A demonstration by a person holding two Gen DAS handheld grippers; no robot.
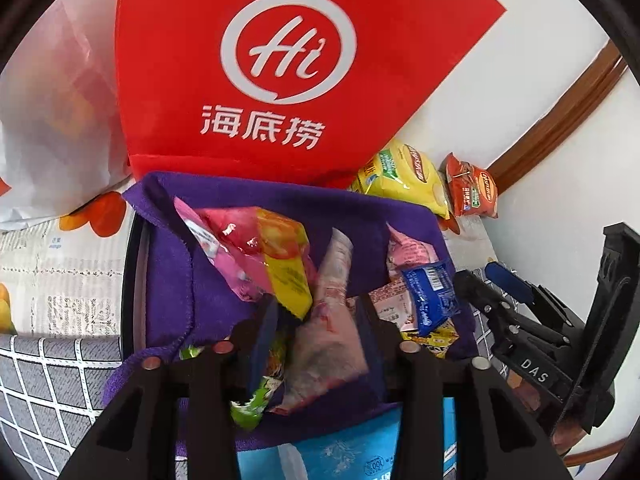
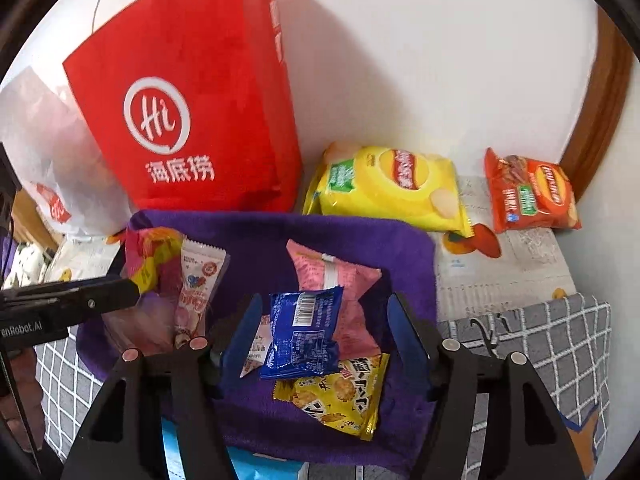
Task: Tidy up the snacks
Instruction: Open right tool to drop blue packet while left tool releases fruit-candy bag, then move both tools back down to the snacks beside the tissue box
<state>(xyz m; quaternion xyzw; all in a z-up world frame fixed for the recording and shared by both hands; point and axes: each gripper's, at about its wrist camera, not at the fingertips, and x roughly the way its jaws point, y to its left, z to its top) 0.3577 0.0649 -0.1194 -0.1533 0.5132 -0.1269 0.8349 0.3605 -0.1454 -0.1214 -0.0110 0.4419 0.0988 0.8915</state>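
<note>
Snacks (image 2: 304,336) mostly lie on the purple cloth (image 2: 360,236) between my right claw's (image 2: 324,332) released jaws; two chip bags (image 2: 392,188) wait outside.

Red bag (image 2: 192,120) with white logo and lettering; purple cloth (image 2: 360,236) under a blue packet (image 2: 304,332), a pink packet (image 2: 340,276) and a yellow packet with black print (image 2: 340,400). Upper right: yellow chip bag (image 2: 392,188), orange-red chip bag (image 2: 528,196). Grey cloth with white grid (image 2: 540,344) lower right.
</note>
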